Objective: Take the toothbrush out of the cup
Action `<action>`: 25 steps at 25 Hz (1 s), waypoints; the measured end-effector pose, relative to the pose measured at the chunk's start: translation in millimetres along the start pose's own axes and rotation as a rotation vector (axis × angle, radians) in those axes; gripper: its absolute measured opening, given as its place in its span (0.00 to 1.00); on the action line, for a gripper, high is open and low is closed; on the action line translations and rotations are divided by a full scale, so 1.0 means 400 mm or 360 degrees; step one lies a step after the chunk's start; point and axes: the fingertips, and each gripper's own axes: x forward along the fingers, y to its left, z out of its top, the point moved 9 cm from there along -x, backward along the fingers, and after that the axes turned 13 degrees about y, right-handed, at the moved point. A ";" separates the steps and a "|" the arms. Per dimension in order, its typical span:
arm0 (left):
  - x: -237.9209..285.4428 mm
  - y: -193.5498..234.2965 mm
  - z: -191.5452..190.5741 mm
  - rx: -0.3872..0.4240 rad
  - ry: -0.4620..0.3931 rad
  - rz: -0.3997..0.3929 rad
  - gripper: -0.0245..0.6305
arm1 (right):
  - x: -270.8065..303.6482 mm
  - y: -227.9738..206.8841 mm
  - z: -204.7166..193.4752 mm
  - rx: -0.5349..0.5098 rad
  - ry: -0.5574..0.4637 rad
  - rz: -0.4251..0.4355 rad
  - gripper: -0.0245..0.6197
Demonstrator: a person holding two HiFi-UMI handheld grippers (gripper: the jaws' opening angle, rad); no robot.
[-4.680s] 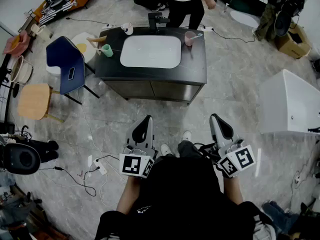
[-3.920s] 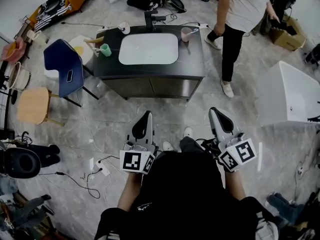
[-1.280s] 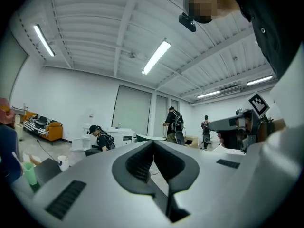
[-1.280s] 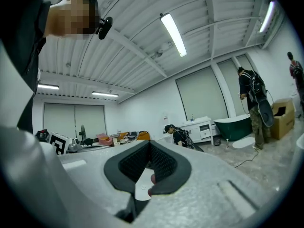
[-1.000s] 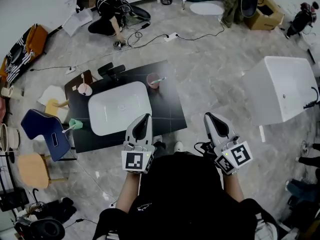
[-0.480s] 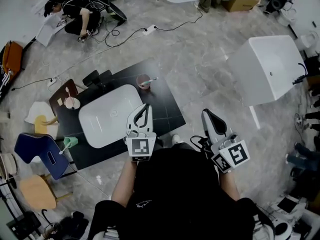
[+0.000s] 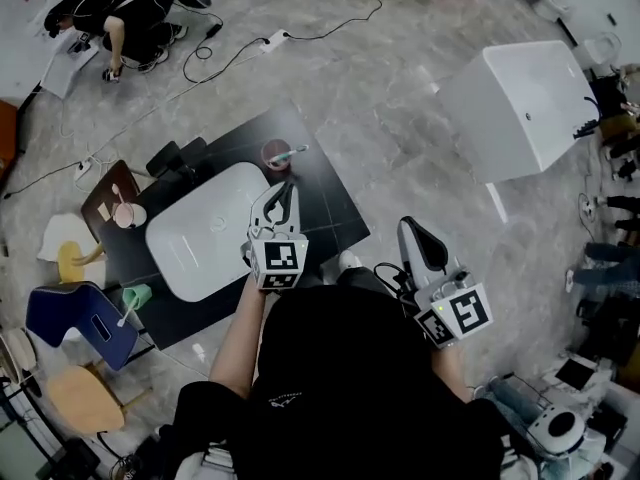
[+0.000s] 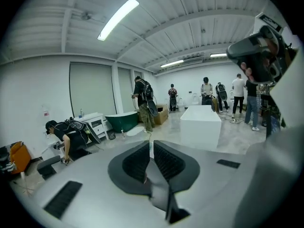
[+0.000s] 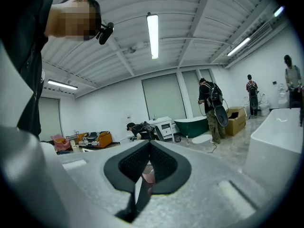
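Just beyond left gripper, cup with toothbrush.

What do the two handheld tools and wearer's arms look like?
Left tool and right tool: pale grey shells, black ribbed jaw pads, rear cube of black-and-white square markers. Black cables by the right one. Wearer's top is black, short-sleeved.
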 end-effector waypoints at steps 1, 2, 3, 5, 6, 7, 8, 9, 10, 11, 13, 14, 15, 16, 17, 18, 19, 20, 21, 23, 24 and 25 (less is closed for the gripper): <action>0.019 0.008 -0.002 0.0003 0.0029 0.0001 0.05 | 0.001 0.001 -0.005 0.0013 0.0008 -0.0018 0.05; 0.037 0.016 -0.001 0.0003 0.0052 0.0002 0.05 | 0.001 0.001 -0.010 0.0026 0.0017 -0.0037 0.05; 0.056 0.022 0.001 0.0005 0.0071 0.0005 0.05 | 0.000 -0.001 -0.014 0.0037 0.0028 -0.0056 0.05; 0.093 0.027 0.006 0.0033 0.0115 -0.0003 0.13 | -0.003 -0.002 -0.018 0.0056 0.0044 -0.0097 0.05; 0.112 0.026 0.007 0.0058 0.0142 -0.0016 0.20 | -0.005 -0.001 -0.019 0.0065 0.0048 -0.0120 0.05; 0.131 0.025 0.007 0.0082 0.0167 -0.0029 0.20 | -0.007 0.001 -0.019 0.0072 0.0050 -0.0142 0.05; 0.149 0.025 0.005 0.0099 0.0187 -0.0038 0.20 | -0.007 0.003 -0.019 0.0079 0.0053 -0.0163 0.05; 0.166 0.026 0.002 0.0110 0.0201 -0.0041 0.20 | -0.007 0.006 -0.019 0.0085 0.0055 -0.0181 0.05; 0.182 0.028 0.001 0.0119 0.0210 -0.0037 0.19 | -0.007 0.008 -0.020 0.0089 0.0057 -0.0196 0.05; 0.196 0.031 0.000 0.0127 0.0215 -0.0028 0.18 | -0.007 0.011 -0.021 0.0094 0.0059 -0.0208 0.05; 0.219 0.035 0.000 0.0139 0.0226 -0.0005 0.18 | -0.011 0.013 -0.027 0.0107 0.0066 -0.0231 0.05; 0.229 0.036 0.000 0.0140 0.0233 0.0002 0.18 | -0.014 0.012 -0.029 0.0115 0.0070 -0.0243 0.05; 0.240 0.036 -0.001 0.0139 0.0244 0.0004 0.18 | -0.017 0.010 -0.031 0.0123 0.0073 -0.0255 0.05; 0.251 0.036 -0.004 0.0139 0.0260 0.0002 0.18 | -0.018 0.008 -0.033 0.0130 0.0075 -0.0268 0.05; 0.262 0.037 -0.008 0.0143 0.0276 0.0001 0.18 | -0.019 0.007 -0.034 0.0136 0.0078 -0.0281 0.05; 0.273 0.038 -0.013 0.0150 0.0292 0.0003 0.18 | -0.020 0.006 -0.035 0.0141 0.0080 -0.0291 0.05; 0.283 0.040 -0.018 0.0159 0.0308 0.0010 0.18 | -0.019 0.006 -0.036 0.0146 0.0082 -0.0300 0.05; 0.294 0.043 -0.024 0.0166 0.0323 0.0017 0.18 | -0.018 0.005 -0.038 0.0150 0.0084 -0.0307 0.05; 0.303 0.044 -0.028 0.0171 0.0337 0.0022 0.18 | -0.017 0.004 -0.040 0.0154 0.0087 -0.0311 0.05; 0.320 0.044 -0.034 0.0193 0.0361 0.0034 0.18 | -0.017 0.004 -0.044 0.0162 0.0094 -0.0318 0.05; 0.327 0.042 -0.035 0.0209 0.0369 0.0040 0.18 | -0.018 0.003 -0.046 0.0167 0.0098 -0.0323 0.05; 0.333 0.039 -0.036 0.0222 0.0373 0.0042 0.18 | -0.019 0.003 -0.047 0.0173 0.0100 -0.0327 0.05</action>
